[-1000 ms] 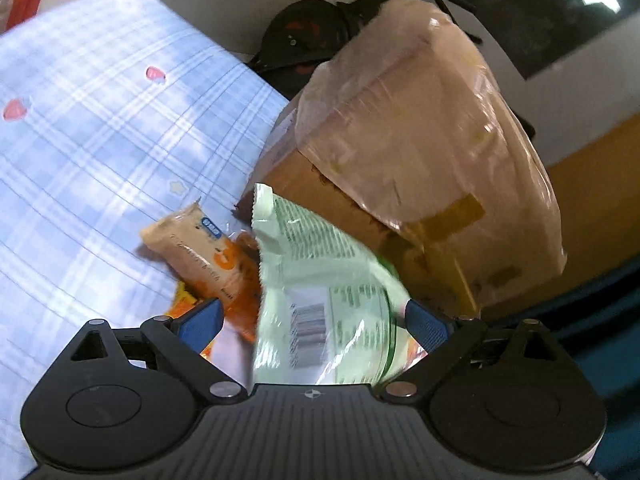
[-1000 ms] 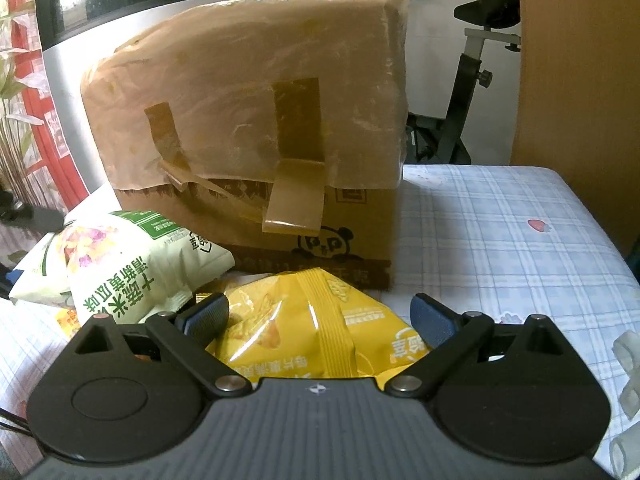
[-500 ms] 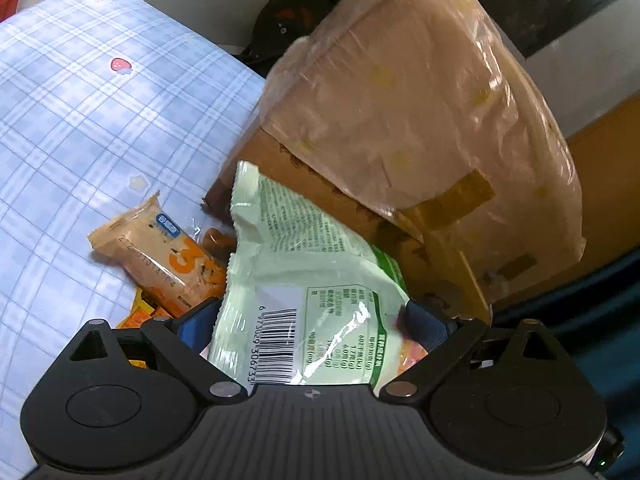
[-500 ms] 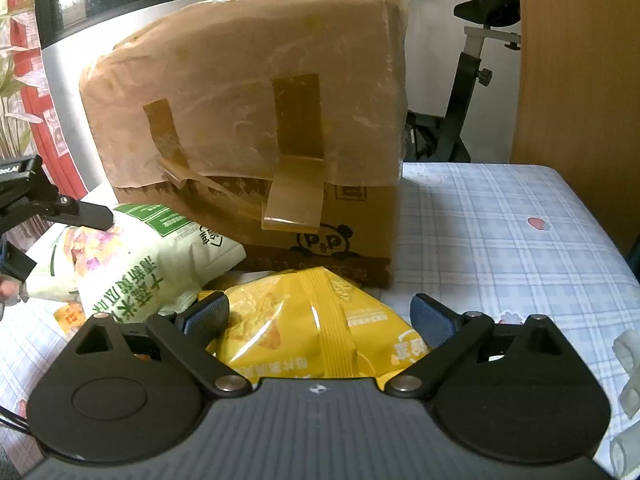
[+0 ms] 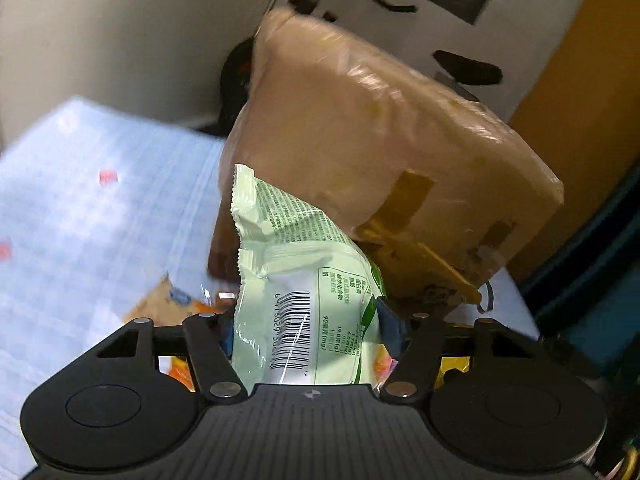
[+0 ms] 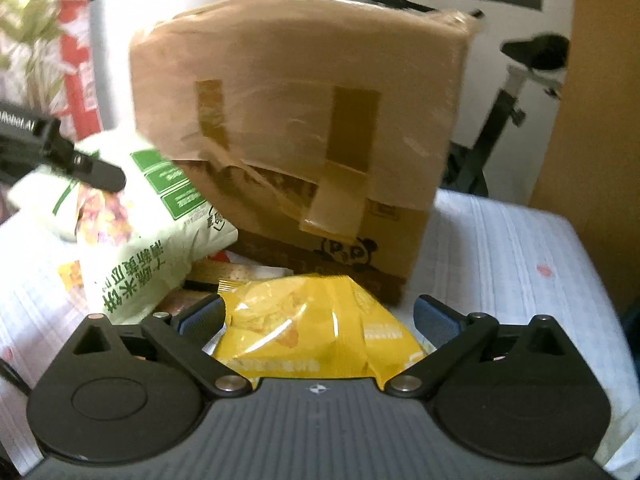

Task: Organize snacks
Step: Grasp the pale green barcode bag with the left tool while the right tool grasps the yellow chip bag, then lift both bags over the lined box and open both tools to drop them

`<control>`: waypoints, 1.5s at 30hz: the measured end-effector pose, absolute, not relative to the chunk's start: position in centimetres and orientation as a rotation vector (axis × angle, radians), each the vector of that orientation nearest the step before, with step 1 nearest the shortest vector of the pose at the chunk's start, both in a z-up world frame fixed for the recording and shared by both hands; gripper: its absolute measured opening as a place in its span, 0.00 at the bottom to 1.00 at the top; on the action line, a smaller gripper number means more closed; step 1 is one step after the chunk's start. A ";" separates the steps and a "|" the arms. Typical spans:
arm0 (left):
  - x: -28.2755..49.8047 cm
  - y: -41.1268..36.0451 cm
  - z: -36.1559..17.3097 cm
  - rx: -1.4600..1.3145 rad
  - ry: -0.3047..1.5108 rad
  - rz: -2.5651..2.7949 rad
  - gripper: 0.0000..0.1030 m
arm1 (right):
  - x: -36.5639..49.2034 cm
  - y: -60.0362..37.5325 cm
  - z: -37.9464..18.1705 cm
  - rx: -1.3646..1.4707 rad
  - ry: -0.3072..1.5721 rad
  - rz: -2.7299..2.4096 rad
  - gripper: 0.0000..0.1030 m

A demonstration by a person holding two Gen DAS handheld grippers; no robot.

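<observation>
My left gripper [image 5: 306, 326] is shut on a pale green snack bag [image 5: 304, 280] and holds it up off the tablecloth, beside the taped cardboard box [image 5: 384, 152]. The same green bag [image 6: 132, 240] shows in the right wrist view, pinched by the left gripper's black finger [image 6: 80, 162]. My right gripper [image 6: 318, 318] has its jaws wide apart around a yellow snack bag [image 6: 316, 328] that lies in front of the box [image 6: 304, 120]. I cannot tell whether the pads touch the yellow bag.
An orange wrapped snack [image 5: 168, 304] and other small packets [image 6: 224, 272] lie on the blue checked tablecloth [image 5: 80, 208] by the box's base. An exercise bike [image 6: 516, 92] stands behind the table. A wooden panel [image 6: 600, 120] is at the right.
My left gripper has closed on the green bag and lifted it higher off the cloth. My right gripper has moved slightly forward over the yellow bag, jaws still apart.
</observation>
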State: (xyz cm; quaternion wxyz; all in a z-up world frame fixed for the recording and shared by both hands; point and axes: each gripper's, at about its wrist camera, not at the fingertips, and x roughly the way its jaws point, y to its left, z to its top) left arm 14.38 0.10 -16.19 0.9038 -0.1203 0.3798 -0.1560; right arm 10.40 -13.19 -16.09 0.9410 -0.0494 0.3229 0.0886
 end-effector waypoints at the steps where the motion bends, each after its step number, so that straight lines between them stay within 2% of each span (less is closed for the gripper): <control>1: 14.2 -0.1 -15.9 -0.233 0.778 -0.325 0.64 | 10.5 -13.1 -16.0 -0.110 0.659 0.192 0.99; 9: 13.8 0.1 -14.8 -0.197 0.774 -0.323 0.64 | 11.8 -12.4 -17.5 -0.170 0.748 0.187 0.99; 14: 12.8 0.4 -13.3 -0.169 0.732 -0.317 0.64 | 11.6 -13.7 -17.1 -0.114 0.758 0.173 0.86; 30: 9.2 1.3 -10.8 -0.128 0.697 -0.278 0.64 | 8.1 -12.8 -13.1 -0.063 0.687 0.244 0.84; 36: 7.7 2.6 -8.1 -0.126 0.638 -0.286 0.64 | 6.8 -13.0 -9.2 -0.006 0.613 0.268 0.84; 45: 7.5 3.0 -1.2 -0.089 0.465 -0.318 0.64 | 7.8 -14.5 -1.3 0.091 0.413 0.309 0.84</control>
